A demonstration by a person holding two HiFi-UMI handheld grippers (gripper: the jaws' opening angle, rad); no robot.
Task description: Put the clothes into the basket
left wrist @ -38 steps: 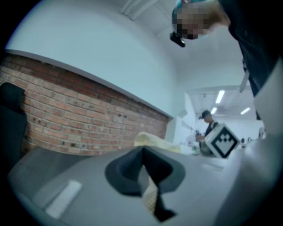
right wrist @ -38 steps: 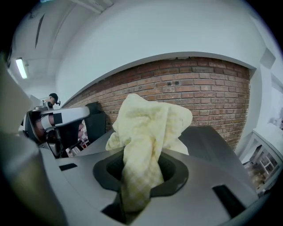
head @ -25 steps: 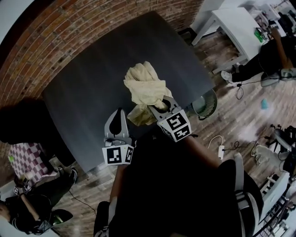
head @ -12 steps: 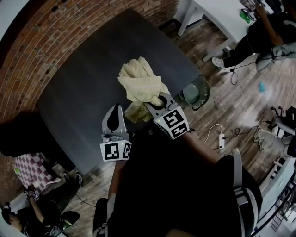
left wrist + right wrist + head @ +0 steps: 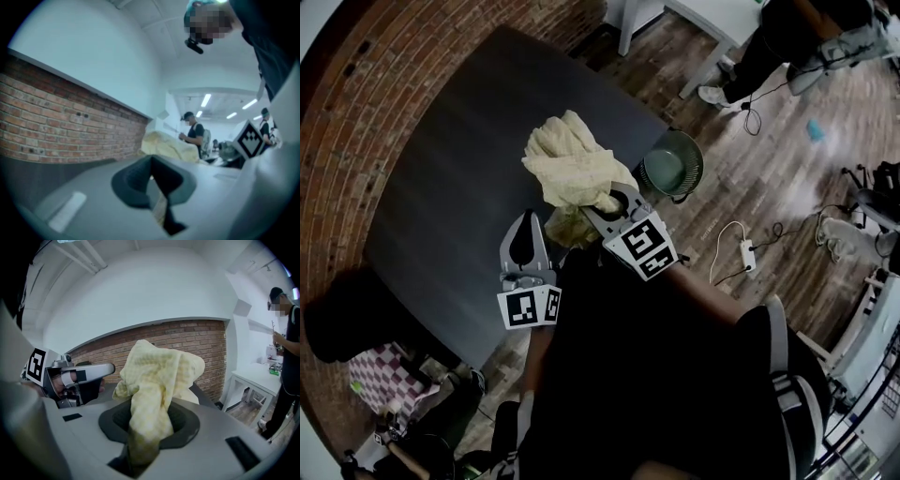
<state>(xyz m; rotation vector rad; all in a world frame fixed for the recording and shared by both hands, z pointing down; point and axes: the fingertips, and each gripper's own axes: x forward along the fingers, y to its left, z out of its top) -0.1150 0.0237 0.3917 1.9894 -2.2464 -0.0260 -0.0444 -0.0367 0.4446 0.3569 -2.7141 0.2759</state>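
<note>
A crumpled pale yellow cloth [image 5: 572, 169] hangs over the dark table [image 5: 441, 187], near its right edge. My right gripper [image 5: 602, 201] is shut on the cloth's lower end; in the right gripper view the cloth [image 5: 157, 376] rises in a bunch out of the jaws of that gripper [image 5: 146, 437]. My left gripper [image 5: 528, 221] sits just to the left of it, shut with nothing in it, and appears in the right gripper view as the left gripper [image 5: 79, 373]. The round green basket [image 5: 672, 169] stands on the floor beside the table, to the right of the cloth.
A brick wall [image 5: 356, 84] runs behind the table. A power strip with its cable [image 5: 746, 255] lies on the wooden floor. A person [image 5: 787, 37] stands by a white table at the upper right. A checked item [image 5: 380, 384] sits at the lower left.
Both grippers have moved together toward the table's right edge, the right one carrying the yellow cloth. The green basket now lies closer to the cloth.
</note>
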